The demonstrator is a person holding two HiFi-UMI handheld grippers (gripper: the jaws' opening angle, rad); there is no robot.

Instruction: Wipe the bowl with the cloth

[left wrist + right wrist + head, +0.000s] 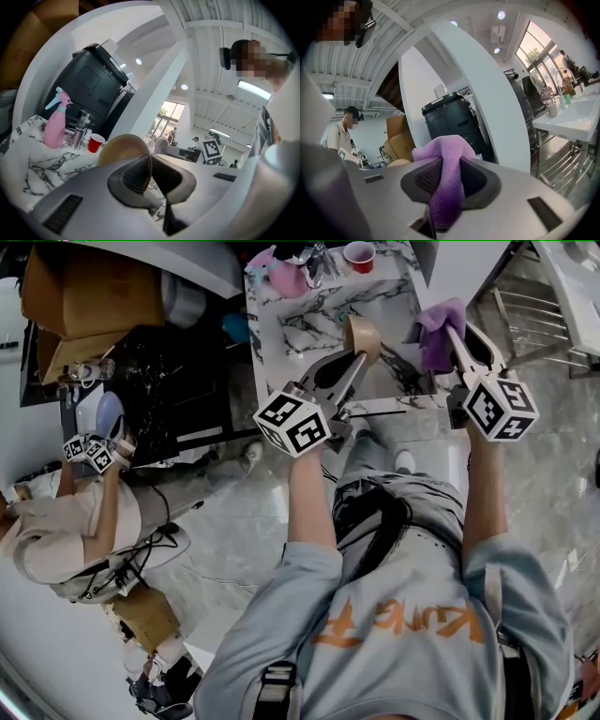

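A tan wooden bowl (pixel 364 337) hangs on edge over the marble table (pixel 309 320), its rim pinched in my left gripper (pixel 359 351). In the left gripper view the bowl (pixel 123 147) rises just left of the jaws, and the left gripper (pixel 150 176) is shut on its thin wall. To the right, my right gripper (pixel 448 332) is shut on a purple cloth (pixel 437 326), a short way from the bowl. The cloth (pixel 445 159) bunches above the right gripper (pixel 449 180) in its own view and hangs down between the pads.
A pink spray bottle (pixel 283 277), a metal shaker and a red cup (pixel 359 255) stand at the table's far end. Cardboard boxes (pixel 89 296) and a black bin (pixel 89 89) lie to the left, a metal rack (pixel 525 310) to the right. Another person (pixel 66 531) works at the left.
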